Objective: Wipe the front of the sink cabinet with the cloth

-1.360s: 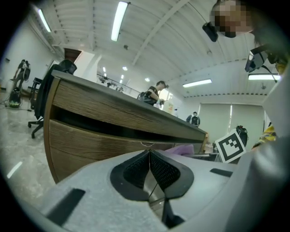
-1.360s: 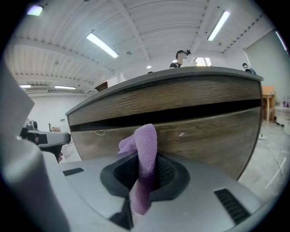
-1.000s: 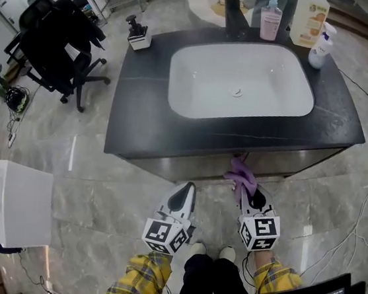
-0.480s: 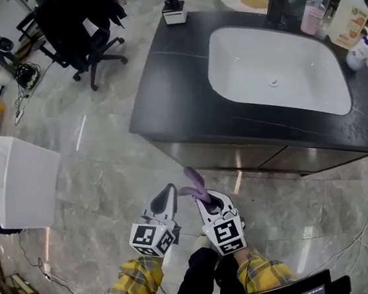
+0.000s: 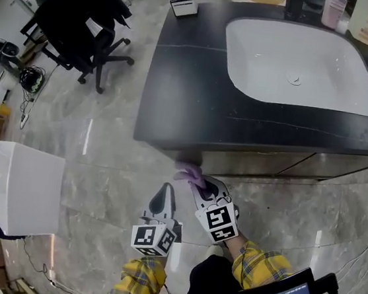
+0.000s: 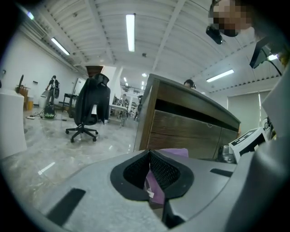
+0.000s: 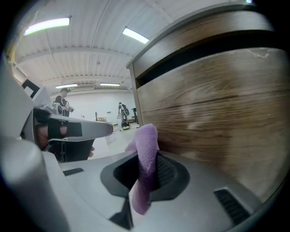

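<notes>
Now the right gripper, clamping the cloth, is back at the cabinet's left corner. Left gripper hangs closed, empty.

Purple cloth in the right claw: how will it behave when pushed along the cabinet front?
Likely floppy: the cloth folds over above the right claw and trails limp behind it. Probably light, since a narrow pinch carries it. Its fuzzy nap suggests it may drag and bunch against the wood-grain cabinet rather than slide freely.
</notes>
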Tool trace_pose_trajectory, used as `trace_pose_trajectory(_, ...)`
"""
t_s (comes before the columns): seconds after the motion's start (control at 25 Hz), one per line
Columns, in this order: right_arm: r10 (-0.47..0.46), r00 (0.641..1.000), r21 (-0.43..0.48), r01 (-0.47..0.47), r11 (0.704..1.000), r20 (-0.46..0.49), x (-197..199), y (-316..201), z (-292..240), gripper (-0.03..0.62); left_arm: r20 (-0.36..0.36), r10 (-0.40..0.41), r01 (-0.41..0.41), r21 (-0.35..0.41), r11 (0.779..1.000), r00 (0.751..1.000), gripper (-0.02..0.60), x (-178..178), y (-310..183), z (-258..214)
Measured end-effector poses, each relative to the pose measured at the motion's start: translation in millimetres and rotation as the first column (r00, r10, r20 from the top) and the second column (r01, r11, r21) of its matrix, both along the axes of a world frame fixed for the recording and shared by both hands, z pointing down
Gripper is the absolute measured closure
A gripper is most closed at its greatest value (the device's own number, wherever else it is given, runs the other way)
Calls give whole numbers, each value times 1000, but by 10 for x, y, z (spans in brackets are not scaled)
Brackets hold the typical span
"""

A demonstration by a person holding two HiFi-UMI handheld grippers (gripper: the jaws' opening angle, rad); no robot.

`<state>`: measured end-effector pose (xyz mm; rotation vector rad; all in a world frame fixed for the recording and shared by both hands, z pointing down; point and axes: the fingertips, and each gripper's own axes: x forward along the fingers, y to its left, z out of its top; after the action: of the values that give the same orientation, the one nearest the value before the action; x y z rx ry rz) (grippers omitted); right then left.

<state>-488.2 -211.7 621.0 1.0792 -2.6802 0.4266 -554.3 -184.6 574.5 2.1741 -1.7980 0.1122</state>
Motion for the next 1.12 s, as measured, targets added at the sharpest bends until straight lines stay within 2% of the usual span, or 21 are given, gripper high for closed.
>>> trace_pose_trajectory(0.32, 101, 995, 13, -101, 995, 4, 142, -297, 89, 554, 11, 23, -23, 3, 1000, 1000, 575, 184, -317, 162)
trace_pose_trajectory(0.52, 177, 984, 3, -178, 984, 15, 511, -326, 95, 554, 14, 33, -33, -5, 999, 999, 575, 305, -321, 184)
trace_pose_trajectory(0.76, 293, 956, -1, -293, 956, -4, 1317, -332, 18, 554, -1, 94, -94, -13, 995, 996, 575, 751, -368, 120)
trace_pose_trajectory(1.12, 482, 871, -9, -485, 874, -94, 2778, -292, 95, 554, -33, 238, -238, -7, 971, 971, 575, 1770, -440, 74)
